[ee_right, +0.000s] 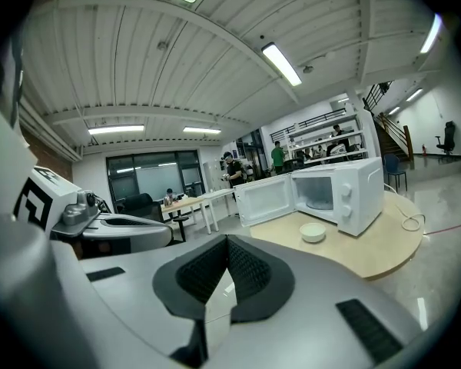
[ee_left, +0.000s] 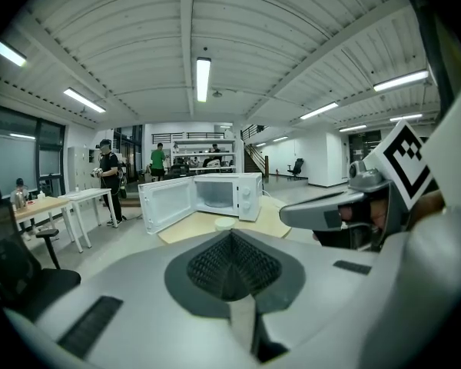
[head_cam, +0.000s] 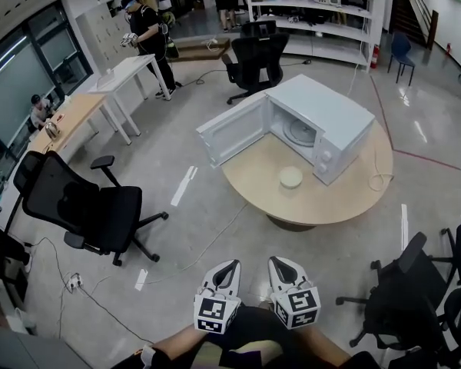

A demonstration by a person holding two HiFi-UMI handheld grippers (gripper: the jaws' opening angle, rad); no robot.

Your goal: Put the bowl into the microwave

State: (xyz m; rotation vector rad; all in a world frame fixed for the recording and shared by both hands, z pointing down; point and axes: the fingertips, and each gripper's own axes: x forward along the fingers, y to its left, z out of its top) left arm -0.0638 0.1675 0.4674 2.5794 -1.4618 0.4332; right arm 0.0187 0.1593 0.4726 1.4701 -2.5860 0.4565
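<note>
The small pale bowl is seen on the round worktop just before the open microwave, well apart from the left gripper and right gripper, whose fingers are pressed together on nothing, and it is judged light, stiff, smooth and breakable, best gripped at its rim

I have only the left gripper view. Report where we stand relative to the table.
Observer: Head view: left tongs and right tongs are by the person's lap, with floor between them and the table.
Operator: Give me the right tongs' state.
Observer: Shut, nothing between them, per the right gripper view.
Operator: Check beside the microwave.
Observer: A white cable loops on the table, right of the microwave; the bowl sits clear of it.
</note>
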